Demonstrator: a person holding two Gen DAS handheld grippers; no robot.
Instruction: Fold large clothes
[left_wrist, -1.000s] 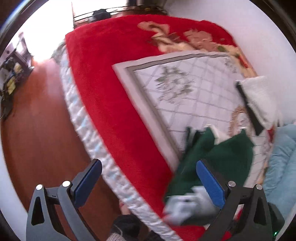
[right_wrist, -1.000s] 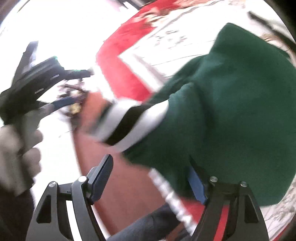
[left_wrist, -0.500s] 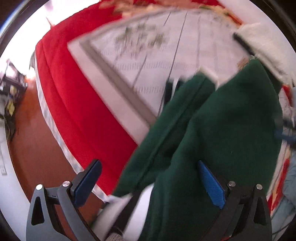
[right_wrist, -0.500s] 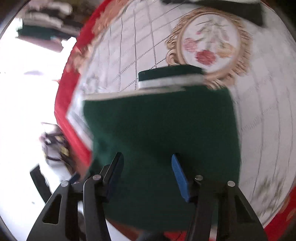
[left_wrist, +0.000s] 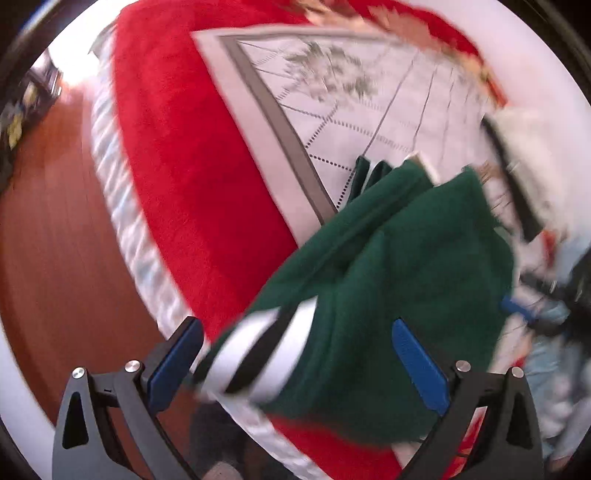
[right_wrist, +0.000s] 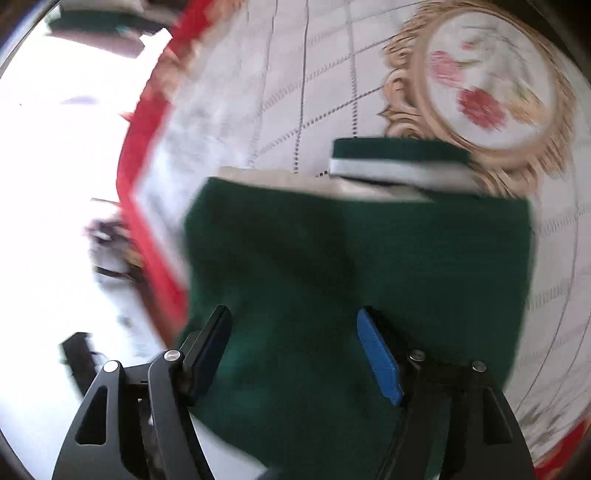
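A dark green garment (left_wrist: 399, 280) with white and black striped cuffs lies on the bed, partly folded. One striped cuff (left_wrist: 258, 354) hangs by the bed edge between the fingers of my left gripper (left_wrist: 295, 354), which is open wide. In the right wrist view the green garment (right_wrist: 354, 266) fills the middle, with a striped band (right_wrist: 399, 170) at its far edge. My right gripper (right_wrist: 295, 354) is open just over the cloth and grips nothing.
The bed has a red blanket (left_wrist: 192, 162) and a white embroidered cover (left_wrist: 347, 110) with a round floral medallion (right_wrist: 487, 88). A white and black garment (left_wrist: 517, 162) lies at the far right. Wooden floor (left_wrist: 55, 240) lies to the left of the bed.
The left camera has swung back toward the bed edge, and the striped cuff now lies between its fingers. The right gripper has moved closer over the green cloth, still open.
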